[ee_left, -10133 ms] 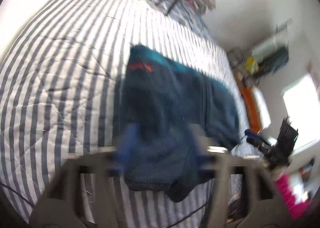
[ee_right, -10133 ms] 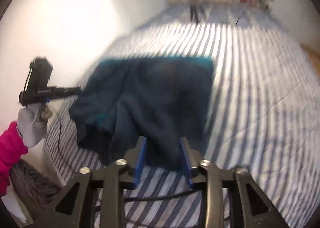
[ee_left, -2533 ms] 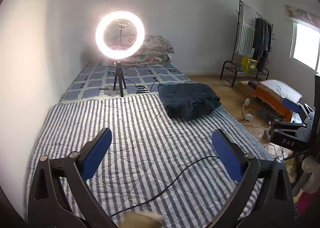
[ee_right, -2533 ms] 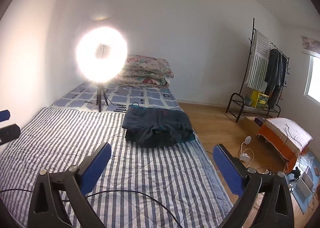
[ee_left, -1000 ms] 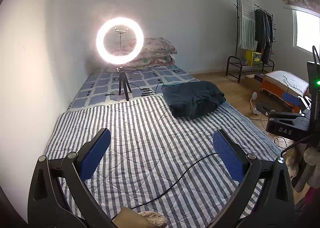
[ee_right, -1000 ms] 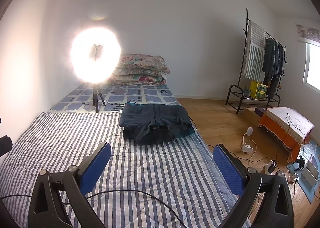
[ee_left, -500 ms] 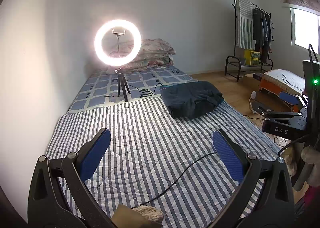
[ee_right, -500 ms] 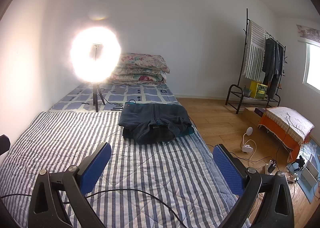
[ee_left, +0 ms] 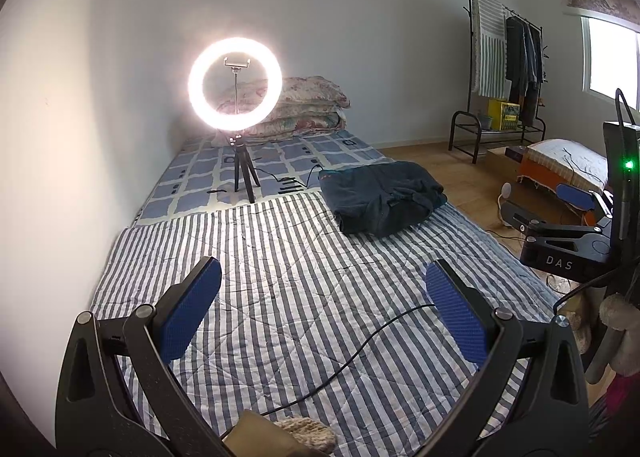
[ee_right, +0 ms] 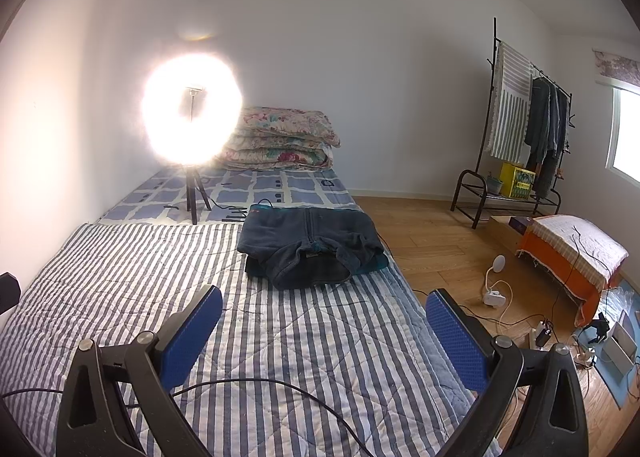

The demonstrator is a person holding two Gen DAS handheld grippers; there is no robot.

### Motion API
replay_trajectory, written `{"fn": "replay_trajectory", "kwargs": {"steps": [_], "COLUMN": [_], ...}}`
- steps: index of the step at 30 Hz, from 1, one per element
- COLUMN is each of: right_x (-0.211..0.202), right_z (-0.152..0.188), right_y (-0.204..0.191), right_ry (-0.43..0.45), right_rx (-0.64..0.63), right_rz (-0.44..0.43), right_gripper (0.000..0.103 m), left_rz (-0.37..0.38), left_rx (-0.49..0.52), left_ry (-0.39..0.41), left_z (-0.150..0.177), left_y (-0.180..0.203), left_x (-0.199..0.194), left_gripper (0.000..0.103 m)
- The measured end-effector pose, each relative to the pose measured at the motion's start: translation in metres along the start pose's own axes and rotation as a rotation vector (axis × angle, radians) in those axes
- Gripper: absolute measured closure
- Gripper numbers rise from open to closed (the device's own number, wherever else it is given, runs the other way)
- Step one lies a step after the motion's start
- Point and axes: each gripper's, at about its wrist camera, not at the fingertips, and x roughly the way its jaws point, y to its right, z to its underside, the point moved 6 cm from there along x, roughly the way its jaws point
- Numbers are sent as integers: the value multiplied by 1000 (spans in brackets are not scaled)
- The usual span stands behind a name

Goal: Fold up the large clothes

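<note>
A dark blue garment (ee_left: 382, 196) lies folded in a bundle on the far right part of the striped quilt (ee_left: 280, 277). It also shows in the right wrist view (ee_right: 310, 247), with a teal edge and a zip down its middle. My left gripper (ee_left: 323, 317) is open and empty, well back from the garment, above the near part of the bed. My right gripper (ee_right: 323, 331) is open and empty too, held back near the bed's right side. The right gripper's body (ee_left: 568, 245) shows at the right edge of the left wrist view.
A lit ring light on a tripod (ee_left: 236, 97) stands on the checked sheet (ee_left: 288, 165) at the bed's head, before stacked floral bedding (ee_right: 280, 139). A black cable (ee_left: 360, 341) crosses the quilt. A clothes rack (ee_right: 520, 137), a low orange stool (ee_right: 572, 253) and floor cables (ee_right: 500, 297) stand right.
Ten seconds ago both grippers were shut on the dark garment. They have let go, opened and drawn back. In the last second both views have barely shifted.
</note>
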Motion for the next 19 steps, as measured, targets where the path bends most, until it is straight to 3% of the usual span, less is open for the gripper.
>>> {"fn": "replay_trajectory", "kwargs": {"steps": [19], "right_x": [0], "right_z": [1], "right_y": [0], "right_ry": [0], "right_rx": [-9], "right_rz": [-10], "right_gripper": [0], "left_rz": [-46], "left_rx": [20], "left_ry": [25], "left_z": [6], "left_y": [0], "left_x": [1], "left_gripper": [0]}}
